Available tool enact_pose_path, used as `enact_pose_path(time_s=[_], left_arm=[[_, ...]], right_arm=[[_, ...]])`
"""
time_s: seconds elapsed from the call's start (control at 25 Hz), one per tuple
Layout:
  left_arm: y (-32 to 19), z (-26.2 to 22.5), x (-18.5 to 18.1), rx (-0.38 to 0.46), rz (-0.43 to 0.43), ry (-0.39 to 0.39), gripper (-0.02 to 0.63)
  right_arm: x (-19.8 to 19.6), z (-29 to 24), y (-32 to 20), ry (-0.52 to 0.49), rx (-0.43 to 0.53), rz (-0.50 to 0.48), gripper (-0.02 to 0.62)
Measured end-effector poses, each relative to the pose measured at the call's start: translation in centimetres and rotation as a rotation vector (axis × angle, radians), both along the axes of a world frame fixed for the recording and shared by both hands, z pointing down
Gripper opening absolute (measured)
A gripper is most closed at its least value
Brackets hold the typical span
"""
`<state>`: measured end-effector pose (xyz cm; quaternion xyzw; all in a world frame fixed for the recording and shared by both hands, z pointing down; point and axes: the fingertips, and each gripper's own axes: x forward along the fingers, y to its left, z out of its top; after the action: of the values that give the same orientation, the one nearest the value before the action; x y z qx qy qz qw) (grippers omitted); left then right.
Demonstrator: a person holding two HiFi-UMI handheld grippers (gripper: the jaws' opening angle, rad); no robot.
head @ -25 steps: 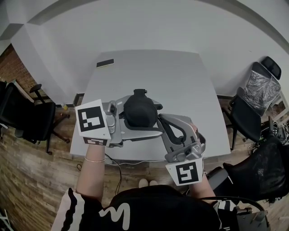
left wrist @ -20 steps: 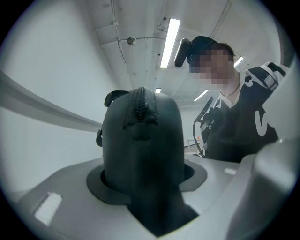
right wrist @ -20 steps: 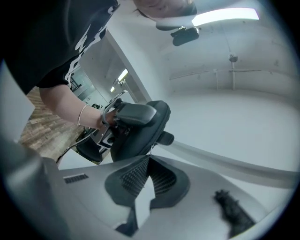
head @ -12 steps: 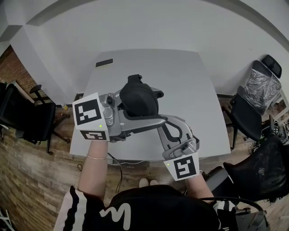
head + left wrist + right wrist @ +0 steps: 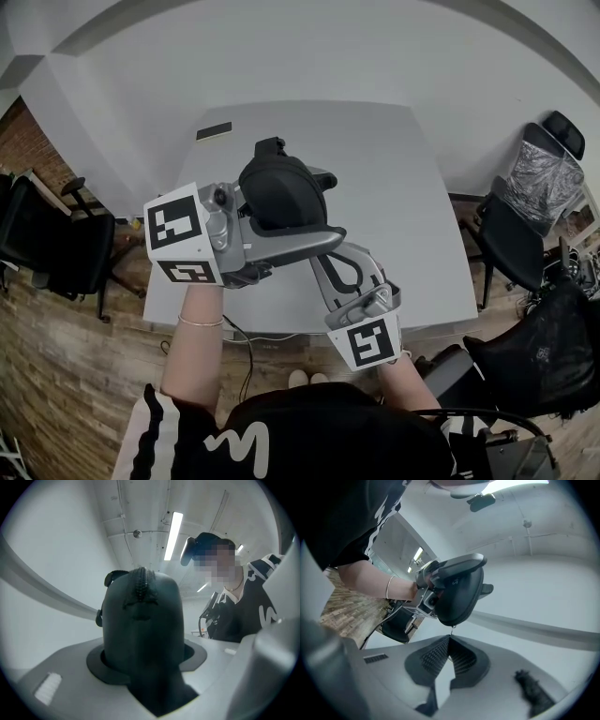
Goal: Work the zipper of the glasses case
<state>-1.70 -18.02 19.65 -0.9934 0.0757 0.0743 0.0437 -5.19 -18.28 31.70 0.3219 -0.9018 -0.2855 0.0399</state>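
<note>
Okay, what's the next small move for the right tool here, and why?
Probably draw the right tool gently along the zipper line, with the left tool holding firm. The right tool's jaws are shut on the small zipper pull at the end of the glasses case, and the left tool clamps the case, lifted above the table.

left gripper (image 5: 314, 208) tilted upward, jaws clamped on the glasses case (image 5: 281, 192); right gripper (image 5: 450, 637) just below it, jaw tips pinched on the zipper pull (image 5: 451, 629); left forearm (image 5: 192, 361) bare
</note>
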Motion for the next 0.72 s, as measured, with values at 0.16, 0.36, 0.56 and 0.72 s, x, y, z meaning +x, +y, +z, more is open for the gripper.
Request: enact_pose_path(time_s=[0.16,0.36,0.56,0.72], left_arm=[[-0.2,0.0,0.5,0.001,0.009,-0.001,0.261],[-0.7,0.7,0.2,-0.012,-0.032,-0.024,0.261],[-3.0,2.5,-1.1,-0.004,-0.288,-0.027,0.262],[-4.5,4.0,-5.0,0.063,-0.625,-0.017,0.264]], right_arm=[[-0.3,0.3,-0.2,-0.006,-0.019,-0.004,0.004],[-1.0,1.1,-0.4,0.001,-0.067,-0.015,0.005],[0.2,2.1,-1.1,-0.034,-0.162,-0.004,0.005],[2.1,1.5,-2.1,-0.123,-0.226,0.063,0.005]])
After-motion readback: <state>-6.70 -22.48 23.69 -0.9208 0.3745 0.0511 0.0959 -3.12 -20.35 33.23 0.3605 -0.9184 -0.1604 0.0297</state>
